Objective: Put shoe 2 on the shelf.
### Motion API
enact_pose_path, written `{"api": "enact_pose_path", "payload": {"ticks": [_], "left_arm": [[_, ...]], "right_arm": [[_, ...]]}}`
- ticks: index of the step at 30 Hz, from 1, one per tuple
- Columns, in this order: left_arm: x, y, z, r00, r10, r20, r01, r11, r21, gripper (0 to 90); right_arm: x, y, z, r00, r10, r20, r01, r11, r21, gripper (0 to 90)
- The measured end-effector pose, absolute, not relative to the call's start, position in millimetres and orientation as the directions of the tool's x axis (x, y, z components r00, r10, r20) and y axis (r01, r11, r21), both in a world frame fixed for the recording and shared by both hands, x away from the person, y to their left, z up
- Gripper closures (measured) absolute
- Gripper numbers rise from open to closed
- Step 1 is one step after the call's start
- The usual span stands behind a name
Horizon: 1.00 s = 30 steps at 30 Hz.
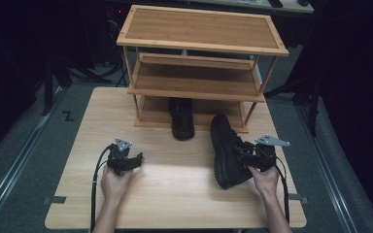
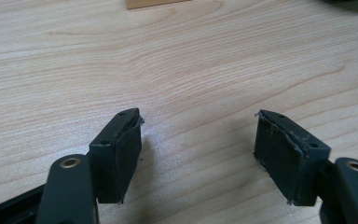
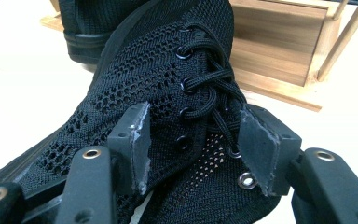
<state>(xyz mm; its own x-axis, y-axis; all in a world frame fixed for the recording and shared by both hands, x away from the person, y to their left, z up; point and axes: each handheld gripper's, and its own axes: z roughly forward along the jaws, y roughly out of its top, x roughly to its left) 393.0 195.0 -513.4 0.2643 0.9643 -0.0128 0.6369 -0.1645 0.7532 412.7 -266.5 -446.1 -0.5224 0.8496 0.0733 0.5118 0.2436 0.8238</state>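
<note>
While held at the right of the worktop point(image 1: 175, 189), tilted on its side, toe toward the wooden shoe rack point(image 1: 201, 36): black mesh lace-up shoe point(image 1: 226, 153), heel end nearest the person. Right gripper point(image 1: 246, 156) at its laced upper, fingers point(image 3: 135, 140) set either side of the tongue and laces, pressing on the mesh and gripping it. Seen close in the right gripper view: the same shoe point(image 3: 168, 93), round eyelets and black laces between the pads. Second black shoe point(image 1: 181, 118) standing on the rack's lowest shelf, toe pointing out toward the person, just beside the held shoe's toe, apart from it. Left gripper point(image 1: 137, 161) low over bare wood at the left, well apart from both shoes, fingers point(image 2: 121, 154) spread wide, holding nothing. Rack's middle and top shelves bare.
</note>
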Motion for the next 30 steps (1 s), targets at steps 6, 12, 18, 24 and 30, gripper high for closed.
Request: {"api": "enact_pose_path", "payload": {"ticks": [6, 12, 18, 24, 30], "left_arm": [[393, 195, -513, 0.264, 0.964, -0.014, 0.637, -0.164, 0.753, 32.1], [393, 195, -513, 0.265, 0.964, -0.015, 0.637, -0.163, 0.753, 32.1], [393, 196, -513, 0.265, 0.964, -0.017, 0.637, -0.162, 0.754, 32.1], [393, 196, -513, 0.265, 0.964, -0.017, 0.637, -0.161, 0.754, 32.1], [393, 196, -513, 0.266, 0.964, -0.018, 0.637, -0.162, 0.754, 32.0]], "right_arm": [[415, -261, -444, -0.538, 0.838, 0.086, 0.512, 0.244, 0.824, 43.8], [420, -258, -443, -0.558, 0.819, 0.131, 0.524, 0.225, 0.821, 42.9], [423, -261, -444, -0.564, 0.807, 0.174, 0.545, 0.205, 0.813, 43.0], [425, -263, -444, -0.576, 0.796, 0.188, 0.544, 0.201, 0.815, 44.7], [427, -263, -445, -0.591, 0.780, 0.205, 0.541, 0.195, 0.818, 46.7]]}}
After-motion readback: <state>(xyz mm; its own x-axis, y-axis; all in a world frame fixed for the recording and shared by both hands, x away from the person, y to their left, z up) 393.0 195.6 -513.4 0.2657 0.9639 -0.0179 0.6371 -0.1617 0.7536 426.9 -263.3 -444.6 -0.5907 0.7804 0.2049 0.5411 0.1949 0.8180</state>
